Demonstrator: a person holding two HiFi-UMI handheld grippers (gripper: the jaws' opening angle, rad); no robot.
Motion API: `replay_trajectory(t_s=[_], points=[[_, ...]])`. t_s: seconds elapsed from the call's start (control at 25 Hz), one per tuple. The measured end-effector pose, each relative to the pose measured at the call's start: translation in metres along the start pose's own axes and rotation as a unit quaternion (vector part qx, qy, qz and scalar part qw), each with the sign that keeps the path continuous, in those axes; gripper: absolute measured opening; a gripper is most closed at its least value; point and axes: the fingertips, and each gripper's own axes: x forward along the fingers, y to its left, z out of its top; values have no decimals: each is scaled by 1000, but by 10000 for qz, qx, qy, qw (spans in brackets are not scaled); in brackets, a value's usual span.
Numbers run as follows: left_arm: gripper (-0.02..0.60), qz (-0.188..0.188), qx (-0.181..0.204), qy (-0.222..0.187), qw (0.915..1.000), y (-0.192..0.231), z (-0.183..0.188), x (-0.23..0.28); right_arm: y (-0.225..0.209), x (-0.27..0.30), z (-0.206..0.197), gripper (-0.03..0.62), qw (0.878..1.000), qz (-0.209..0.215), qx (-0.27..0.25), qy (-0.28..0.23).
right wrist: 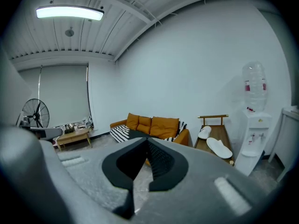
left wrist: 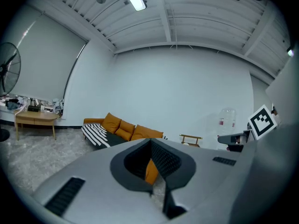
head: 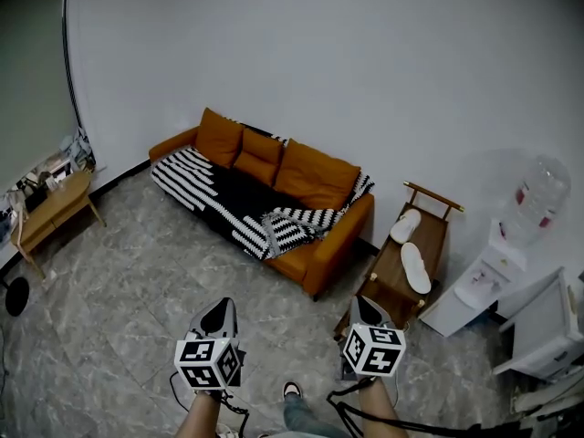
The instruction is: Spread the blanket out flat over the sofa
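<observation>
An orange sofa (head: 321, 255) stands against the far wall, several steps ahead of me. A black-and-white striped blanket (head: 223, 197) lies over its seat. It is flat at the left end and bunched in a heap (head: 294, 226) toward the right arm. My left gripper (head: 222, 307) and right gripper (head: 366, 303) are held side by side low in the head view, both pointing toward the sofa and well short of it. Both are shut with nothing between the jaws. The left gripper (left wrist: 150, 141) view shows the sofa (left wrist: 122, 126) beyond its tips, and so does the right gripper (right wrist: 147, 139) view, with the blanket (right wrist: 121, 133) at the sofa's left end.
A low wooden table (head: 57, 210) with clutter stands at the left wall. To the right of the sofa are a wooden rack (head: 409, 265) with two white slippers, a water dispenser (head: 513, 249) and a white cabinet (head: 549, 328). A fan (left wrist: 9, 71) stands far left. The floor is grey marbled tile (head: 137, 299).
</observation>
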Motion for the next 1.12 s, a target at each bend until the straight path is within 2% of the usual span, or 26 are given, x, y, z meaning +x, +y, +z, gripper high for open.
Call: replay_trajectory(t_s=[0.4, 0.72, 1.12], points=[[4, 168, -23, -73, 9998, 7, 33, 89, -26, 92, 39, 5, 9998, 163, -104, 40], [5, 292, -55, -11, 9996, 11, 42, 161, -52, 164, 64, 5, 9994, 316, -96, 100], [4, 444, -125, 55, 9989, 24, 50, 226, -79, 231, 86, 5, 9987, 420, -228, 181]])
